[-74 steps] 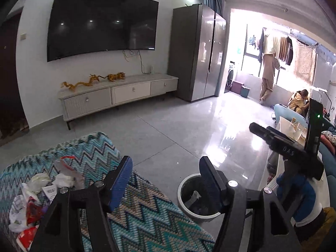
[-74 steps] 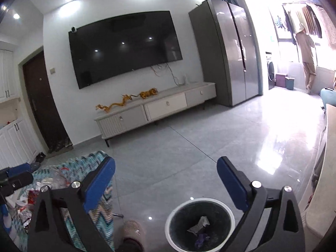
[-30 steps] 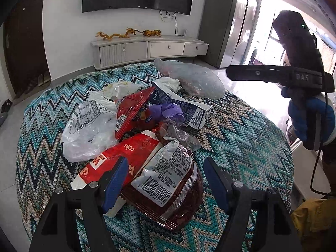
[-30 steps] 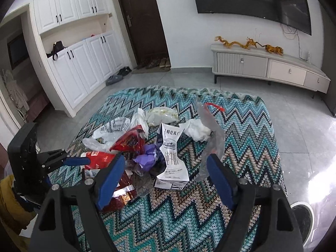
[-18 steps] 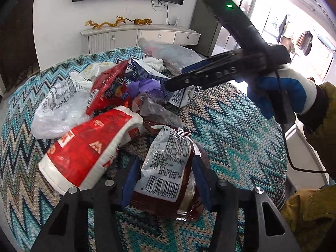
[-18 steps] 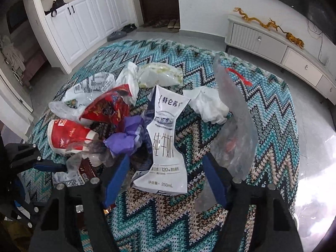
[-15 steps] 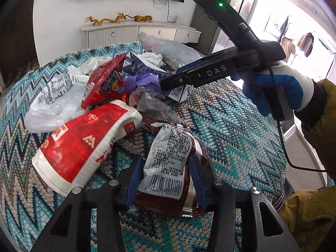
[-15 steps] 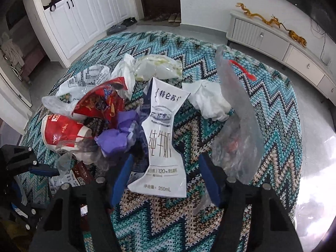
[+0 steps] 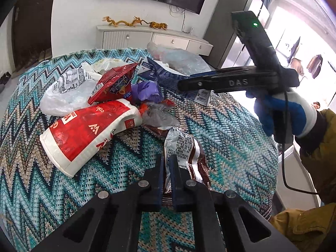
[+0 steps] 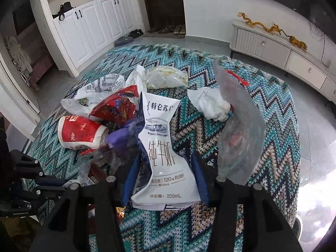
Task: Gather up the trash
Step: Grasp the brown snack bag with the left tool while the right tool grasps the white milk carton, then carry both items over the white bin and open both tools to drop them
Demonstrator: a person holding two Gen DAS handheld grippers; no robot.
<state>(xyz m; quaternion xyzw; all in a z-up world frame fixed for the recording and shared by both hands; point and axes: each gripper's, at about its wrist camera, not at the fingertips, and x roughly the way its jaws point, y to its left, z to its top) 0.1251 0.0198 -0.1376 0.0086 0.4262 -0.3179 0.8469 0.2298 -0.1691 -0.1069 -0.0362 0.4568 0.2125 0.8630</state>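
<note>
the desk [image 9: 241, 138], under a zigzag knit cover, carries the whole trash pile, so you are early in the collecting: nothing here reads as binned, and only a sliver of what may be the bin rim shows at the lower right edge of the right wrist view. largest items first: a clear plastic bag [image 10: 237, 130] stands at the right of the heap, a red and white paper cup [image 9: 88, 132] lies on its side at the left, and a flattened white milk carton [image 10: 161, 147] lies in the middle. your right gripper [image 10: 166, 180] has its jaws at medium width straddling the carton's lower end; whether the pads touch it yet, cannot tell. your left gripper [image 9: 166, 174] has its jaws narrow, pinched on the edge of a brown snack wrapper [image 9: 184, 153] lying nearest you. judgement: pick step, both hands at grasp. next move calls for the right jaws to finish pinching the carton, then a clean lift of both pieces, watching that the purple glove [image 9: 147, 90] and crumpled film beside them do not drag along.
</note>
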